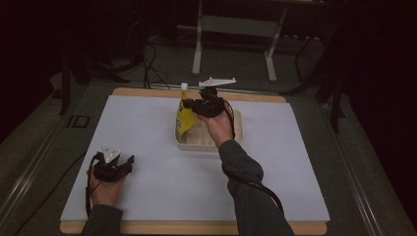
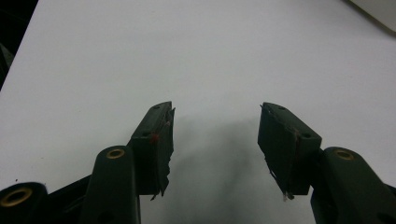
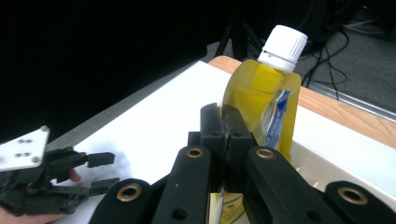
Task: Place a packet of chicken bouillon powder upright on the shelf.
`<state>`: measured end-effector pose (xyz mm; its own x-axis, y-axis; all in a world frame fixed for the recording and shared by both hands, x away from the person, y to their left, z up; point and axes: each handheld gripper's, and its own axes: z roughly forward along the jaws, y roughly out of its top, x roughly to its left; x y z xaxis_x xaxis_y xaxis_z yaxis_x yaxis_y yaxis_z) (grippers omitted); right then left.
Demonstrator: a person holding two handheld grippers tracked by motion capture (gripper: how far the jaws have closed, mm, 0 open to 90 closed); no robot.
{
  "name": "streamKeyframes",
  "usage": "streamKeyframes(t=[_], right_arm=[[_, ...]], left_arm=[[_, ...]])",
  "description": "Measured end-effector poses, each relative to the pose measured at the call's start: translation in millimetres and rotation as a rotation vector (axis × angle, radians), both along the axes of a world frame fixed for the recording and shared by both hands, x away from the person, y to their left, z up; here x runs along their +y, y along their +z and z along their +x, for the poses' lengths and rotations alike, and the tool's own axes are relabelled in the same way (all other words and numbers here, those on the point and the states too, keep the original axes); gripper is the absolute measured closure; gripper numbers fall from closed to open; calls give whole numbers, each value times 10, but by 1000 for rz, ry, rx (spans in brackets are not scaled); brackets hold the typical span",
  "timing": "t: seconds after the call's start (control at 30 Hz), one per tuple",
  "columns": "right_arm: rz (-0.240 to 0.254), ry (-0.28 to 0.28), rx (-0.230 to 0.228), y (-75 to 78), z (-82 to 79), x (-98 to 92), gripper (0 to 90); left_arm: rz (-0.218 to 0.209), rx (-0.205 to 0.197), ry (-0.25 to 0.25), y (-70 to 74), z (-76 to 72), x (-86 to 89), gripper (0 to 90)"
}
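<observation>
A yellow spouted pouch [image 1: 185, 118] with a white screw cap hangs upright over the left end of a shallow white tray [image 1: 238, 129]. My right gripper [image 1: 190, 105] is shut on the pouch's edge, below the cap. In the right gripper view the jaws [image 3: 227, 126] meet on the pouch [image 3: 261, 91], and the tray's rim [image 3: 350, 158] lies under it. At the front left my left gripper [image 1: 130, 161] rests on the white mat, open. Its two pads [image 2: 215, 135] stand wide apart with bare mat between them.
The white mat [image 1: 147, 128] covers a wooden board [image 1: 196, 228] whose edge shows at the front and back. A corner of the tray [image 2: 379, 9] sits far off in the left gripper view. Metal stand legs [image 1: 197, 49] and cables lie on the floor behind the table.
</observation>
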<state>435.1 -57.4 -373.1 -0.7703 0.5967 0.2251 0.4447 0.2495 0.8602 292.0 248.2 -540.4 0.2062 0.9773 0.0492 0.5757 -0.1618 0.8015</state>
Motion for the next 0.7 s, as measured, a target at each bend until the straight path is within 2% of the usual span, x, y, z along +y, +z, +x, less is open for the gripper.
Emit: streamKeyframes(t=[0.2,0.5,0.7], right_arm=[[-7,-42,27,-71,49,34,900],[25,-87,64,-123,131,9,900],[62,-121,132,-140,183,-34,900]], left_arm=[[1,1,-1,0,1,1,449],[-2,0,0,1,-1,0,448],[-2,1,-1,2,-1,2,447]])
